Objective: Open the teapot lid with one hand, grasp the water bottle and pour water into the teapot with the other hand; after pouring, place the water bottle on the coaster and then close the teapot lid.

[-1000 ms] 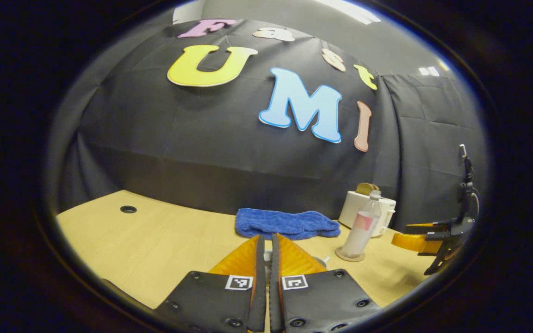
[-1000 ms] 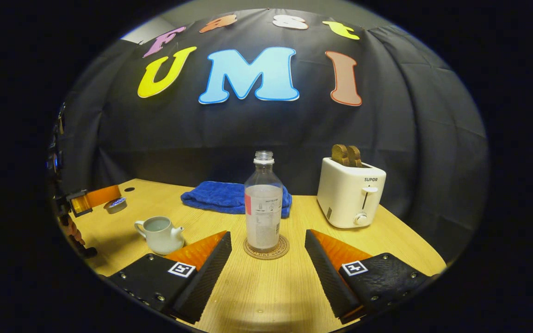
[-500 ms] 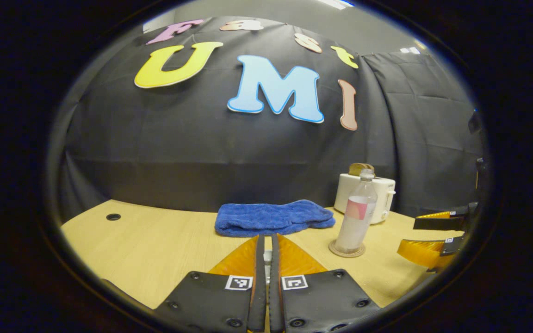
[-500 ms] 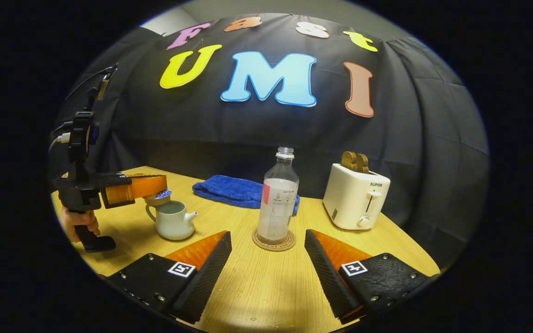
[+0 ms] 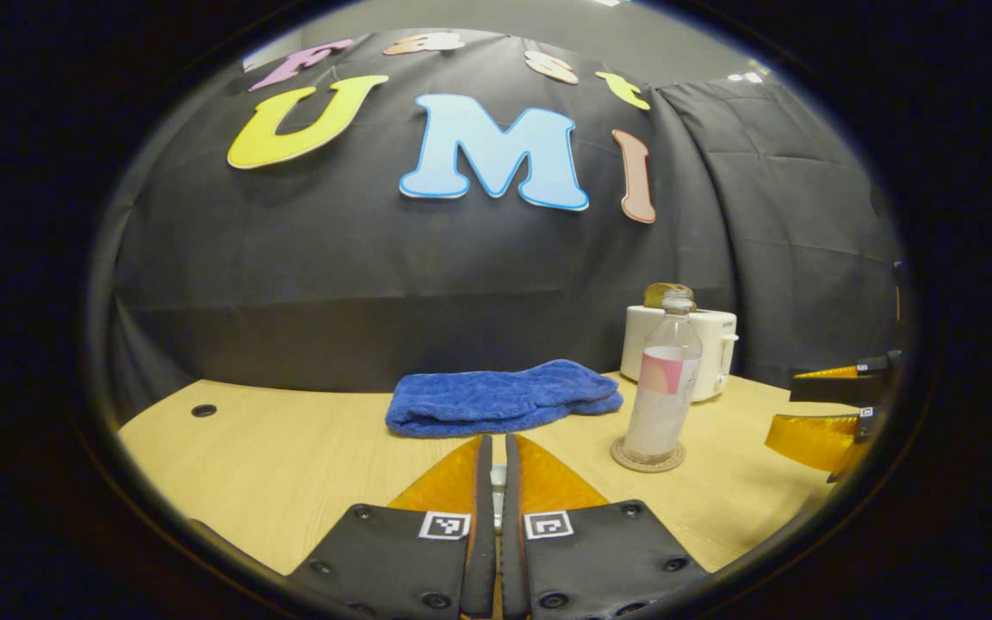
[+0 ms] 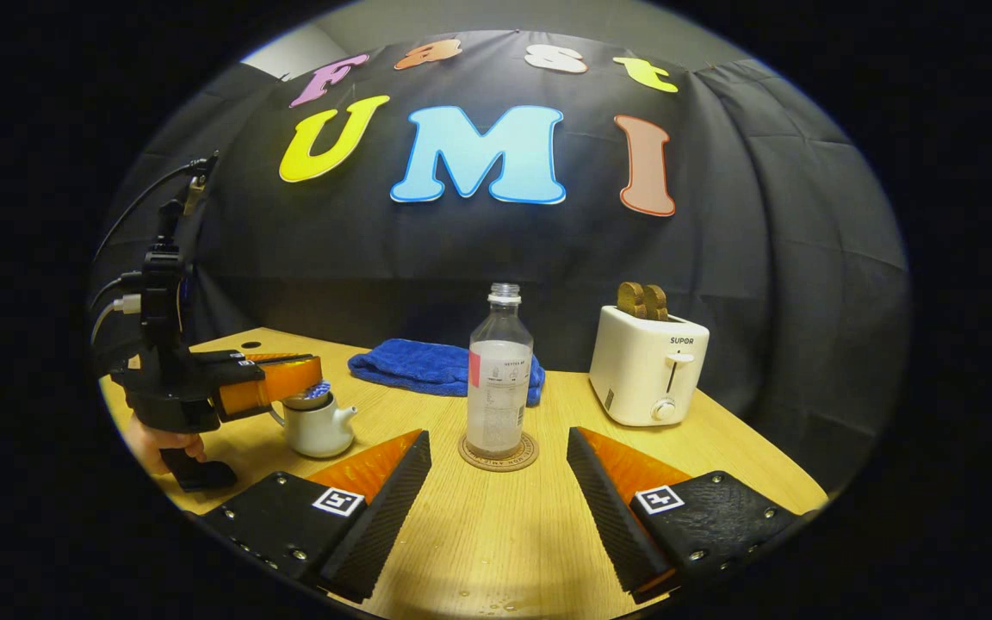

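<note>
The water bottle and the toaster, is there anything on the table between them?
No. In the right gripper view the water bottle stands on its coaster, and only bare table lies between it and the toaster.

Teapot lid [image 6: 313,394] mostly tucked behind the left hand-held gripper [image 6: 289,383], contact unclear. Teapot [image 6: 319,428] handle side covered too. Water bottle [image 5: 661,389] masks part of the toaster [image 5: 711,344]; its label is too small to read.
</note>
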A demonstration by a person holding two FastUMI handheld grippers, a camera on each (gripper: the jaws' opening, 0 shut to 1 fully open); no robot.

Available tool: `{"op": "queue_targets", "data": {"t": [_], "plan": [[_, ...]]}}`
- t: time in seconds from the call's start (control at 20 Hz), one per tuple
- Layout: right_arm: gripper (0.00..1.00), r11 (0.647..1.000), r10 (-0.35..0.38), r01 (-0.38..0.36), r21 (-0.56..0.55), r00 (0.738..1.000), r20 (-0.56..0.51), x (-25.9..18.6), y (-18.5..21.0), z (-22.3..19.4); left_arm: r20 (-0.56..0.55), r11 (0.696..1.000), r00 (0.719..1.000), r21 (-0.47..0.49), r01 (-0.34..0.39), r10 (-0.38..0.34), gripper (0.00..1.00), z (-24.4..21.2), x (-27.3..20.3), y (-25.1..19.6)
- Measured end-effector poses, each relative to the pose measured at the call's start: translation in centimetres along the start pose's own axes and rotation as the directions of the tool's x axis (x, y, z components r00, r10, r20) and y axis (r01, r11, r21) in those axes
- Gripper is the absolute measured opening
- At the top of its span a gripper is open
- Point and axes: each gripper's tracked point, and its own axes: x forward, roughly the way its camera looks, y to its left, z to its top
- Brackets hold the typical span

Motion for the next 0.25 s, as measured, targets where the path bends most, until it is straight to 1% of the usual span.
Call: {"op": "queue_targets", "data": {"t": [0.1, 0.25], "plan": [[0.99, 1.000, 0.016, -0.016, 0.014, 1.000, 0.012, -0.10, 0.37, 0.30, -0.001, 1.000, 1.000, 0.016, -0.002, 0.002, 0.10, -0.06, 0.12, -0.26], [0.99, 1.000, 0.011, -0.011, 0.007, 1.000, 0.016, -0.21, 0.17, 0.34, -0.022, 0.999, 1.000, 0.034, -0.011, 0.012, 0.09, -0.84, 0.53, -0.52]]}}
